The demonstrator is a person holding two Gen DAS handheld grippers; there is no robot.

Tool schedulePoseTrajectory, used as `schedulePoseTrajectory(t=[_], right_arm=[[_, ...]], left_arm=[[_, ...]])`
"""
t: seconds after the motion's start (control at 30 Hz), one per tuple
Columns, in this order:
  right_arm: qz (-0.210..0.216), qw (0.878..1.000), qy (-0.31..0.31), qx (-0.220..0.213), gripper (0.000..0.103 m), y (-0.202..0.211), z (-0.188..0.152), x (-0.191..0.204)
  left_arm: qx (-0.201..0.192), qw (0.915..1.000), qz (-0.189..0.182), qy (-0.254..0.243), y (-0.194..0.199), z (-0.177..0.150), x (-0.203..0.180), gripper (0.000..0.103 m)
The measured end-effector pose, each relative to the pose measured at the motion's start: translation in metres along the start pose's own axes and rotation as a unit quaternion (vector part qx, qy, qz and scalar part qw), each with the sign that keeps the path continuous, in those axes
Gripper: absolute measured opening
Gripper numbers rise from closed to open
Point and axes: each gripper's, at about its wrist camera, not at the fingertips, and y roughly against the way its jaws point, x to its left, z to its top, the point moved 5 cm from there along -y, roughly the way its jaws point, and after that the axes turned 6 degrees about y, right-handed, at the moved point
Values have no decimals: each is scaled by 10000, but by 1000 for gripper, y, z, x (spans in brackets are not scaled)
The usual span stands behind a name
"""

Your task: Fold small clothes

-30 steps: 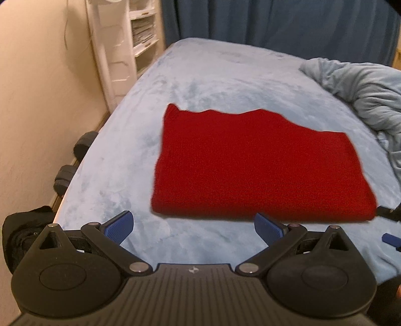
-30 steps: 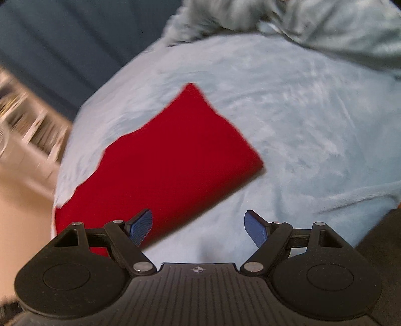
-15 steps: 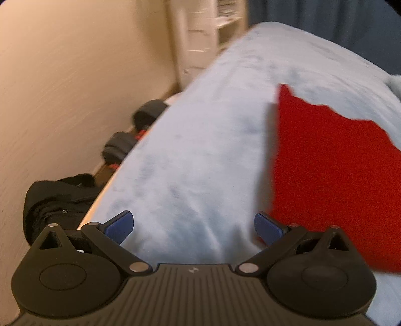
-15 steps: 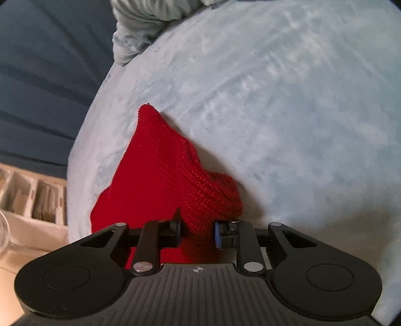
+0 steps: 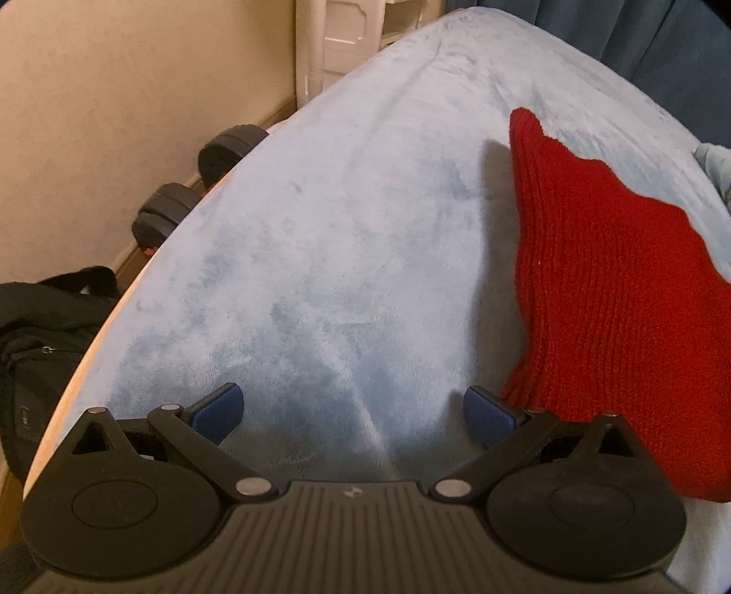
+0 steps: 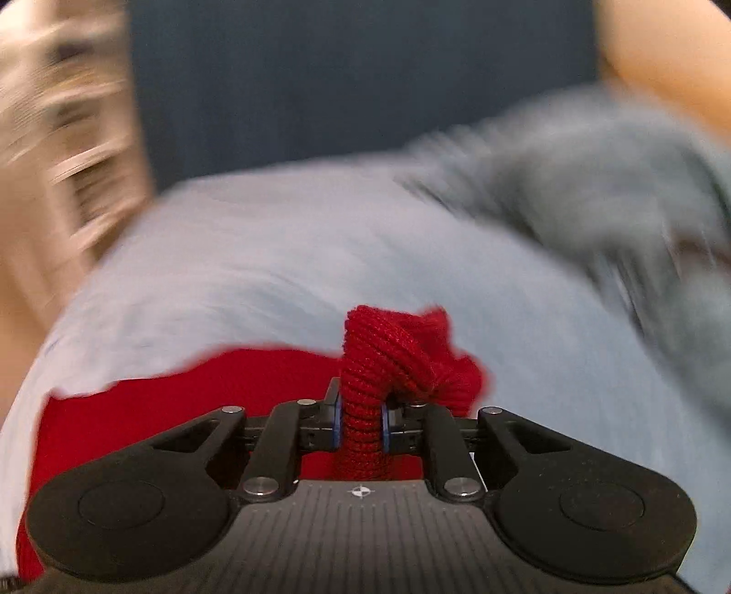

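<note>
1. The right gripper (image 6: 361,422) is clamped on a bunched fold of the red ribbed knit garment (image 6: 393,356); its 2 blue-padded fingers (image 6: 337,422) press the fabric from both sides, and a twisted knot of knit sticks up just beyond the tips.
2. The rest of that garment spreads flat to the left and below the right gripper, lying on the pale blue plush bed cover (image 6: 274,256).
3. The left gripper (image 5: 352,411) has its 2 blue-padded fingers (image 5: 219,409) spread wide with nothing between them; only bare bed cover (image 5: 320,256) shows in the gap.
4. In the left wrist view the red garment (image 5: 617,283) lies to the right of the gripper. Its near edge sits just beside the right-hand finger pad, and I cannot tell whether they touch. The far left corner of the garment rises to a point and casts a shadow on the cover.
5. Only the left wrist view shows the beige wall (image 5: 114,114), the 2 black dumbbell ends (image 5: 233,148) on the floor by the bed edge, the black bag (image 5: 41,338) at lower left, and the foot of a white shelf unit (image 5: 347,32).
6. Only the right wrist view shows the grip itself, plus a crumpled grey-blue blanket (image 6: 617,182) at upper right and a dark blue curtain (image 6: 342,68) behind; this view is heavily blurred away from the gripper.
</note>
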Motion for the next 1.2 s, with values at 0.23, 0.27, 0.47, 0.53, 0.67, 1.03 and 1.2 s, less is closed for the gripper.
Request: schedulePoseTrajectory(t=[0.23, 0.27, 0.47, 0.53, 0.67, 1.03, 1.2], right_arm=[[2126, 9196, 3280, -393, 15, 46, -69, 214], [2324, 9053, 3552, -145, 15, 46, -93, 227], [2302, 8981, 3746, 66, 16, 44, -133, 238], [2397, 8962, 3734, 49, 16, 47, -126, 235], [2491, 8929, 3750, 87, 25, 51, -127, 232], [2715, 8995, 3421, 139, 57, 98, -134, 215], [1867, 9422, 2763, 337, 57, 97, -122, 147]], left_arm=[[28, 9991, -322, 274, 5, 3, 12, 103], [31, 9988, -346, 331, 5, 3, 16, 103], [15, 9993, -337, 136, 9, -3, 17, 102], [48, 9987, -439, 262, 11, -2, 18, 102], [12, 9969, -522, 594, 22, 6, 28, 102], [-374, 9913, -1260, -28, 78, 17, -19, 102], [-379, 9927, -1078, -390, 68, 7, -40, 103]])
